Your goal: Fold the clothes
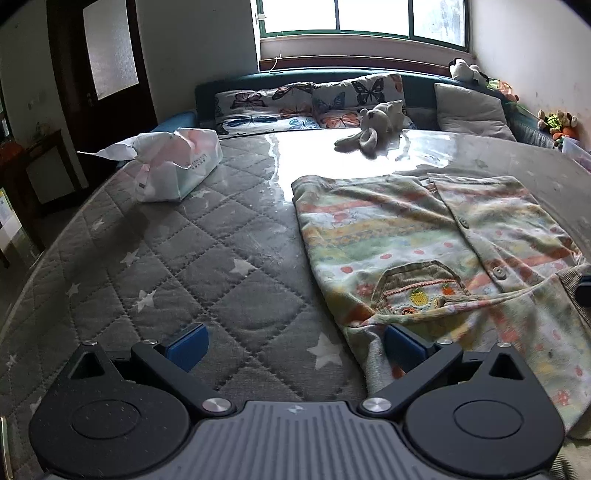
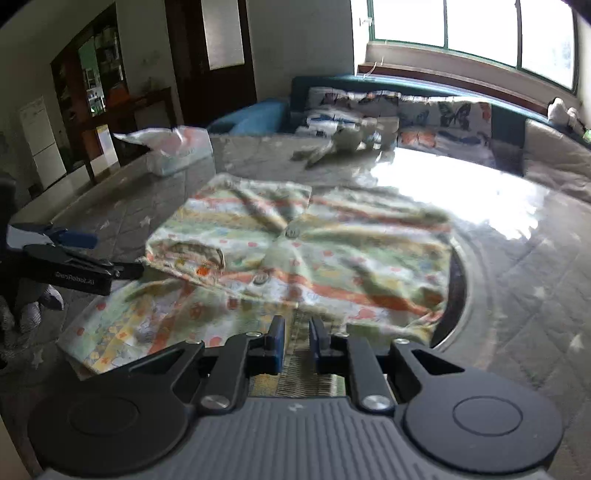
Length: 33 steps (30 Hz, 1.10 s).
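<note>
Corduroy trim sits pinched between the narrow blue pads of our right gripper [image 2: 297,338], which holds the near hem of the patterned shirt [image 2: 295,254], while our left gripper [image 1: 295,345] stands wide with nothing between its pads, one pad over the quilted mattress [image 1: 207,266] and the other at the shirt's left edge. The shirt lies buttoned-side up on the bed, near its foot end, with its lower part doubled so a flap overlaps the rest; the right view is blurred, so we cannot say exactly how the layers stack. We judge the main risk to be a one-sided pull: with only the right claw gripping, lifting the hem could drag the whole garment askew or bunch it, and the thin trim could slip free of the pads. The glossy sheet [image 1: 332,162] beneath the far part of the shirt looks slick, which we expect would let the cloth slide rather than crease cleanly. Farther out, a tissue pack [image 1: 181,162] lies to the left, a stuffed rabbit [image 1: 373,125] near the butterfly pillows [image 1: 295,103], and a window [image 1: 362,18] glares beyond the headboard.
</note>
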### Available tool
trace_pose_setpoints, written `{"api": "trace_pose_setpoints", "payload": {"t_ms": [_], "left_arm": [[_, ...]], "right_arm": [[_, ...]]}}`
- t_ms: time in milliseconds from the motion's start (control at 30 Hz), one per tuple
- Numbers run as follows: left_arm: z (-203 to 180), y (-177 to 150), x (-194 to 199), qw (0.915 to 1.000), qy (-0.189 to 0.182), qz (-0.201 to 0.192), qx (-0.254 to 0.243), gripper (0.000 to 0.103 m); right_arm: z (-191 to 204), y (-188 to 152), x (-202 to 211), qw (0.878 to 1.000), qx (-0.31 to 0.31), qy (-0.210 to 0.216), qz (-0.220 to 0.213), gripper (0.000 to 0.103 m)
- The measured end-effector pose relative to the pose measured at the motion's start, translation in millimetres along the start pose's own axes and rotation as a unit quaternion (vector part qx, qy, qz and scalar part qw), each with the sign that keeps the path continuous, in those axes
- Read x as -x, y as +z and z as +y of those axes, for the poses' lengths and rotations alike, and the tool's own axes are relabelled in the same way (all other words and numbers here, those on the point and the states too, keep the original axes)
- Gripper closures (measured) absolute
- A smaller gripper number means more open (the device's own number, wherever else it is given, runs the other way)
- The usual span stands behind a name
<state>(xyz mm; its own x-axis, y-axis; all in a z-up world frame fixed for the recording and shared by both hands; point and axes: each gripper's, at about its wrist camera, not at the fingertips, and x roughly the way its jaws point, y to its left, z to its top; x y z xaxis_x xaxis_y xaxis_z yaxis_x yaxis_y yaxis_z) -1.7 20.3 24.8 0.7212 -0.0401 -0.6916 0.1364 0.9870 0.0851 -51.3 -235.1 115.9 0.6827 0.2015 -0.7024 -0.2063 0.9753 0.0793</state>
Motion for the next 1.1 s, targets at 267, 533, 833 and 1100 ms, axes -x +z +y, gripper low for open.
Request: {"api": "trace_pose_setpoints", "payload": {"t_ms": [267,533,833,1100], "left_arm": [[-2,-6,26,0.9997,-0.013,-0.014,-0.013,0.0],[-11,-43,52,0.9984,-0.035,-0.001,-0.044,0.0],[-4,-52,59,0.9989,-0.026,-0.002,-0.038,0.0],[-19,-57,95,0.9909,-0.061,-0.057,-0.106,0.001]], "right_arm": [[3,-5,10,0.999,0.03,0.0,0.013,0.089],[9,-30,30,0.999,0.046,0.011,0.028,0.087],[7,-39,42,0.999,0.034,0.009,0.019,0.087],[3,-35,48,0.999,0.04,0.009,0.009,0.086]]}}
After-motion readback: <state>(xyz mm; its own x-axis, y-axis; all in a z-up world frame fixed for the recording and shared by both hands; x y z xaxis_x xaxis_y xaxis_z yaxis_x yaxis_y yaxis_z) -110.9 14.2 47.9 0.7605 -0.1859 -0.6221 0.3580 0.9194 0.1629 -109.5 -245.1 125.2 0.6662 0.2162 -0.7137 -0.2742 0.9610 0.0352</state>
